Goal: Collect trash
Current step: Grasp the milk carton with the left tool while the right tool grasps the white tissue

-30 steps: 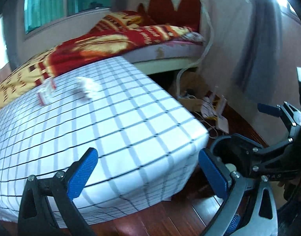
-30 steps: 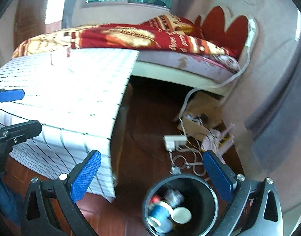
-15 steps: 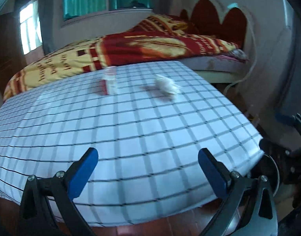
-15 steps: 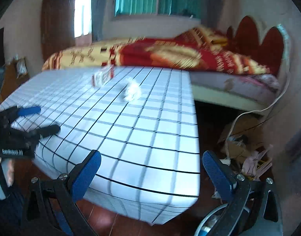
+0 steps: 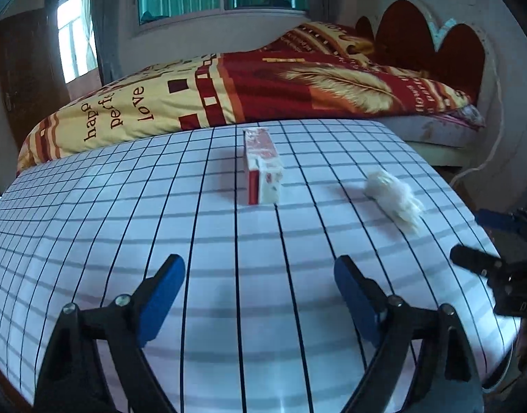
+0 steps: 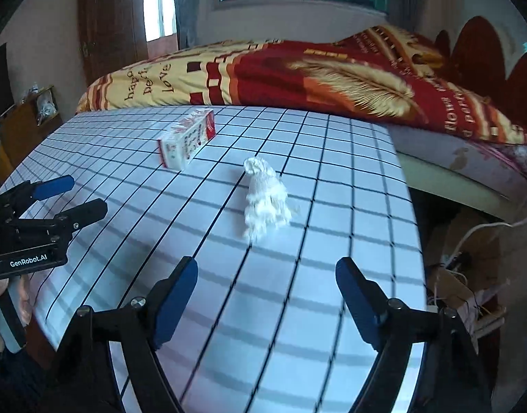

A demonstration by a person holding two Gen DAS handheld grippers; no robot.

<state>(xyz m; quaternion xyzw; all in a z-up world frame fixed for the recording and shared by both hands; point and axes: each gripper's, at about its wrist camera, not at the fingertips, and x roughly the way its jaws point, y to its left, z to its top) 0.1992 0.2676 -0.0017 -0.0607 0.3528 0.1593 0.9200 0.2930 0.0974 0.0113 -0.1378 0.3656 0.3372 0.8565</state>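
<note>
A red and white carton (image 5: 262, 167) lies on the white checked table (image 5: 125, 227), straight ahead of my left gripper (image 5: 260, 296), which is open and empty above the near part of the table. A crumpled white tissue (image 5: 394, 199) lies to the carton's right. In the right wrist view the tissue (image 6: 265, 198) lies just ahead of my right gripper (image 6: 267, 292), open and empty, and the carton (image 6: 187, 141) is further back left. The left gripper (image 6: 70, 196) shows at that view's left edge; the right gripper (image 5: 484, 237) shows at the left view's right edge.
A bed with a red and yellow blanket (image 5: 263, 82) stands behind the table (image 6: 349, 179). Cardboard, cables and a power strip (image 6: 460, 275) lie on the floor to the table's right. A wooden door (image 6: 108, 31) is at the back left.
Both grippers have swung from the floor and the bin up over the table. The carton and tissue now lie closer and centred ahead. Both grippers stay open.
</note>
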